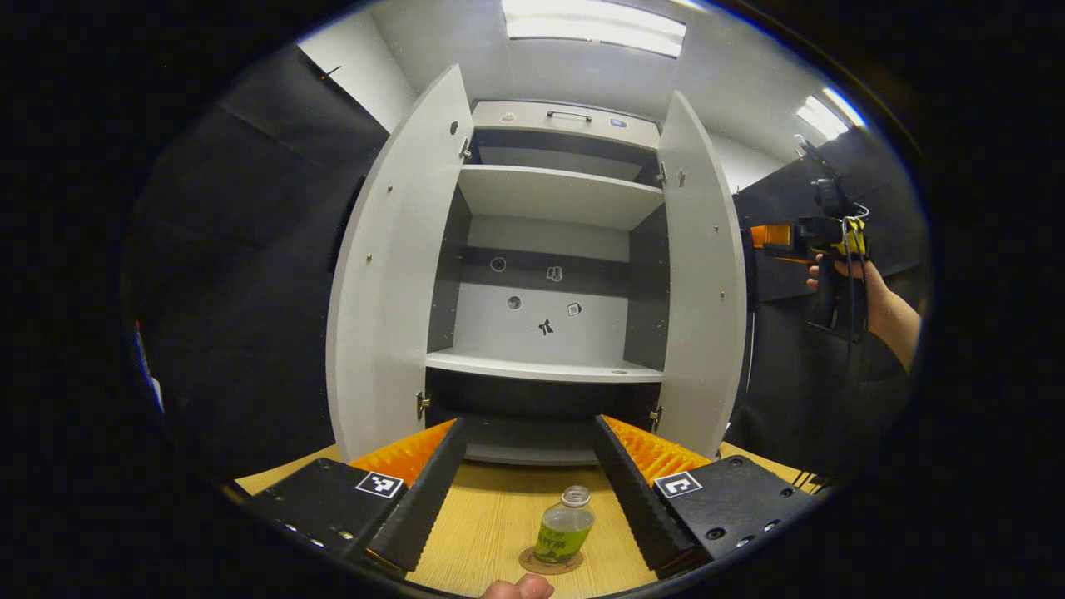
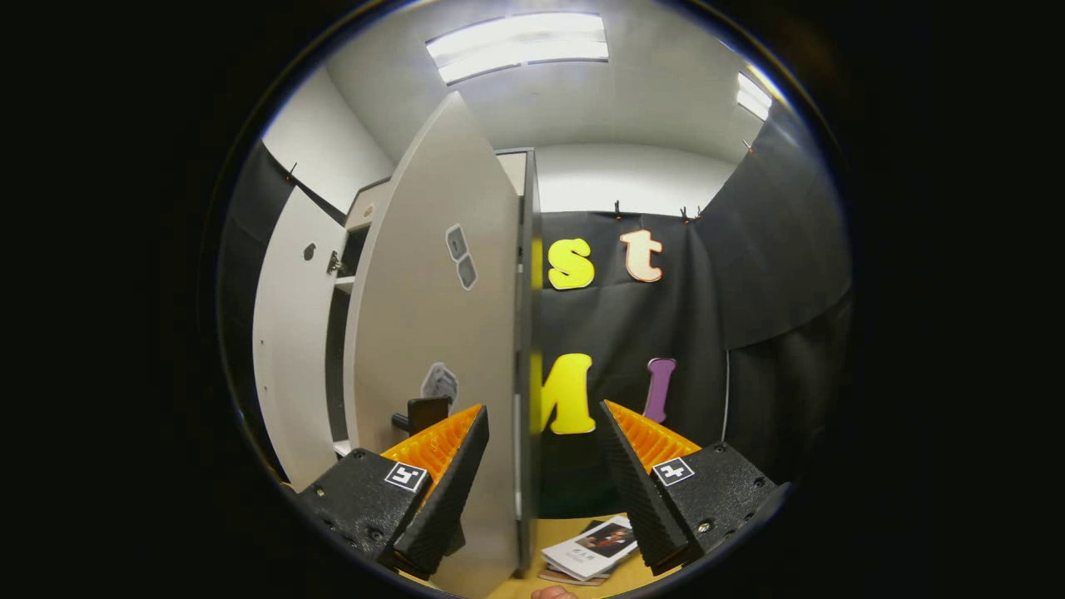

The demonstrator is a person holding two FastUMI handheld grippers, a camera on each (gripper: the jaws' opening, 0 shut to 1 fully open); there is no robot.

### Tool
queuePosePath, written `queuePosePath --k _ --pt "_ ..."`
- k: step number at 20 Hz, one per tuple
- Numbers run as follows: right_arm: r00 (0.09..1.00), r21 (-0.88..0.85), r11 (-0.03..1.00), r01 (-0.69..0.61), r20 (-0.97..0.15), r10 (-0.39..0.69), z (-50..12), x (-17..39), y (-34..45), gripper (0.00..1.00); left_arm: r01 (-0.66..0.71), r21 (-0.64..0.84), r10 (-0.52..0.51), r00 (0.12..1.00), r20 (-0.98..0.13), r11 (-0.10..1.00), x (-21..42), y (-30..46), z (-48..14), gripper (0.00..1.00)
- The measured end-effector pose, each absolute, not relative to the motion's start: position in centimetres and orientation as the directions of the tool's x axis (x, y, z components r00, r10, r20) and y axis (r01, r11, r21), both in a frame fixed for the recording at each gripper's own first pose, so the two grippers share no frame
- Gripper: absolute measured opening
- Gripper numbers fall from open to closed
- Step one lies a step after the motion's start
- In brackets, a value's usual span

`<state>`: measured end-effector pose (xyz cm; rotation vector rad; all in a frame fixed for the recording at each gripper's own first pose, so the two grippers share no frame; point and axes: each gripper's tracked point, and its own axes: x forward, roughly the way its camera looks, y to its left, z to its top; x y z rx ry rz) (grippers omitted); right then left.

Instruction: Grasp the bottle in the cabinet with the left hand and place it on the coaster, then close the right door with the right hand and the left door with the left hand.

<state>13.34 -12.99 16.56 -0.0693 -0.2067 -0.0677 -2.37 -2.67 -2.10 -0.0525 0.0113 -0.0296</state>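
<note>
My left jaws stand wide apart, gripping nothing; my right jaws too, spread with the right door's [image 2: 433, 333] edge between them, contact uncertain. Nearest, in the left gripper view: the bottle [image 1: 564, 528] upright on the coaster [image 1: 551, 563], on the desk [image 1: 491, 516], between my open fingers and apart from both. Small, clear, greenish liquid, capped; I judge it light, rigid, smooth-sided, easy to tip. Take it mid-body if regrasped. Beyond: cabinet [image 1: 553, 249] open, shelves bare. The left door [image 1: 391, 274] and right door are thin flat panels, likely light on their hinges; push the outer face near the free edge. Far right, the right gripper [image 1: 819, 237], in a hand.
</note>
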Motion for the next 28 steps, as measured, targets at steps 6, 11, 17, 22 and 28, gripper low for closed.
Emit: queuePosePath --k 6,11,17,22,28 --pt "0.978 -0.058 0.998 -0.013 0.205 0.024 16.0 15.1 -9.2 0.81 -0.003 -0.044 0.002 1.000 -0.024 0.999 -2.7 -1.3 -2.3 0.94" --pt "0.975 -0.056 0.993 -0.100 0.192 0.109 15.6 17.3 -5.9 0.81 -0.030 -0.027 0.029 1.000 -0.010 0.999 -2.7 -0.4 -1.9 0.94" --pt "0.971 -0.077 0.992 -0.098 0.213 0.112 16.3 16.0 -5.7 0.84 -0.046 -0.028 0.046 0.999 -0.025 0.999 -2.7 0.1 -2.1 0.94" --pt "0.973 -0.098 0.993 -0.064 0.216 0.084 15.3 12.6 -6.7 0.84 -0.042 -0.049 0.041 0.999 -0.024 0.998 -2.3 0.3 -1.4 0.94" --pt "0.985 -0.072 0.997 -0.004 0.171 0.017 10.7 8.3 -8.1 0.84 -0.055 -0.044 0.055 0.998 0.003 0.998 -1.6 1.2 0.6 0.94"
